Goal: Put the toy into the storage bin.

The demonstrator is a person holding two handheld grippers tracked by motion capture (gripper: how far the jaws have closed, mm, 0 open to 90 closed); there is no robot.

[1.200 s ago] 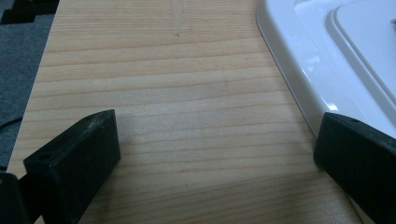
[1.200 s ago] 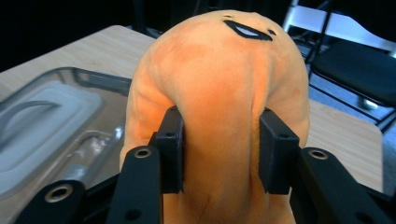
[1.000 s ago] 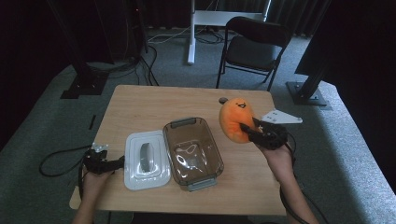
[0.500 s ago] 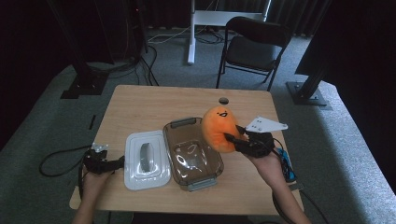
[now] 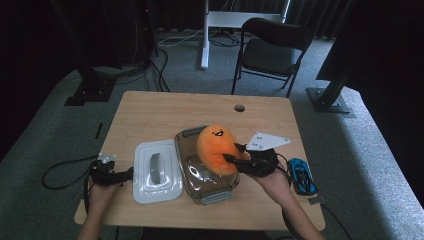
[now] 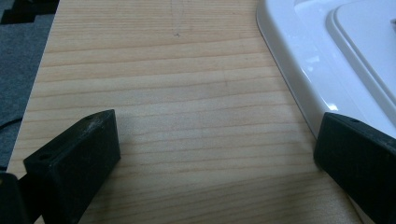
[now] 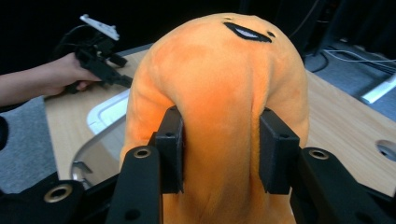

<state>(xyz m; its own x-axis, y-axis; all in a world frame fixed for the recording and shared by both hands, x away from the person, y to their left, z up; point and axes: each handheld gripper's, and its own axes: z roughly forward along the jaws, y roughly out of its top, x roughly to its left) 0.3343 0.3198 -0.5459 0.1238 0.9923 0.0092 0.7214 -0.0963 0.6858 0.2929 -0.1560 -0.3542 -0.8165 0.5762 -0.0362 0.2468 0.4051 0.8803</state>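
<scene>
1. The orange plush toy (image 5: 216,149) is pinched at its lower back by the right gripper (image 7: 219,149), whose 2 black pads sink into the fabric on either side; its stitched face points up and away from that hand.
2. In the high view the plush toy hangs over the right half of the clear glass container (image 5: 206,170), its underside just above or touching the open dish; which of the 2 is unclear.
3. A white lid (image 5: 156,171) lies flat on the wooden table (image 5: 165,112), just left of the container.
4. The left gripper (image 5: 111,174) rests at the table's left edge beside that lid, its jaws spread wide with only bare wood between them.
5. A blue toy car (image 5: 301,175) sits near the table's right edge, just beyond the right hand (image 5: 272,181).
</scene>
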